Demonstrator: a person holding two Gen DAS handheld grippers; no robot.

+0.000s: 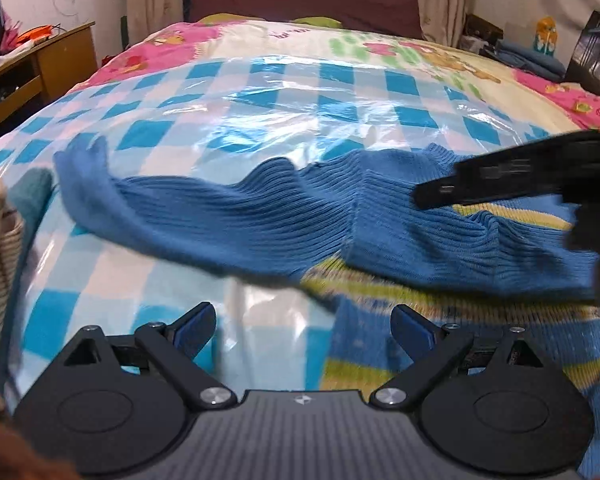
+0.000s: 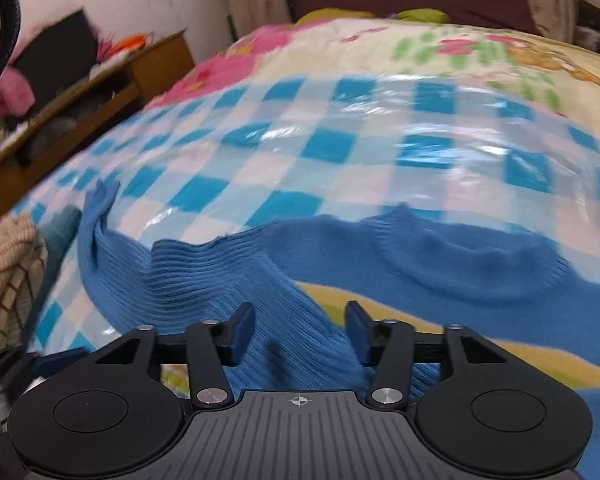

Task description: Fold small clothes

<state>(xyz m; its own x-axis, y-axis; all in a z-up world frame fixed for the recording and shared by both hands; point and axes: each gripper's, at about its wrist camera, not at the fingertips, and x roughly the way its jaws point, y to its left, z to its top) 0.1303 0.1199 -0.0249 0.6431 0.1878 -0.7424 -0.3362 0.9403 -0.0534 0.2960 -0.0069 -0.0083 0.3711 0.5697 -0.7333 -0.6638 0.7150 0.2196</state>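
Observation:
A small blue ribbed knit sweater (image 1: 260, 220) with yellow-green stripes lies on a blue-and-white checked plastic sheet (image 1: 300, 112) on the bed. One sleeve stretches out to the left. My left gripper (image 1: 303, 330) is open and empty, just above the sweater's striped lower edge. My right gripper (image 2: 300, 334) is open, its blue pads either side of a fold of the sweater (image 2: 292, 320) without closing on it. The right gripper also shows in the left wrist view (image 1: 500, 176), over the sweater's right part.
A cream patterned garment (image 2: 8, 272) lies at the bed's left edge. A wooden desk (image 1: 40, 68) with clutter stands to the left. A flowered bedspread (image 1: 380, 48) and dark headboard (image 1: 300, 0) lie beyond. Folded blue cloth (image 1: 532, 60) sits at the far right.

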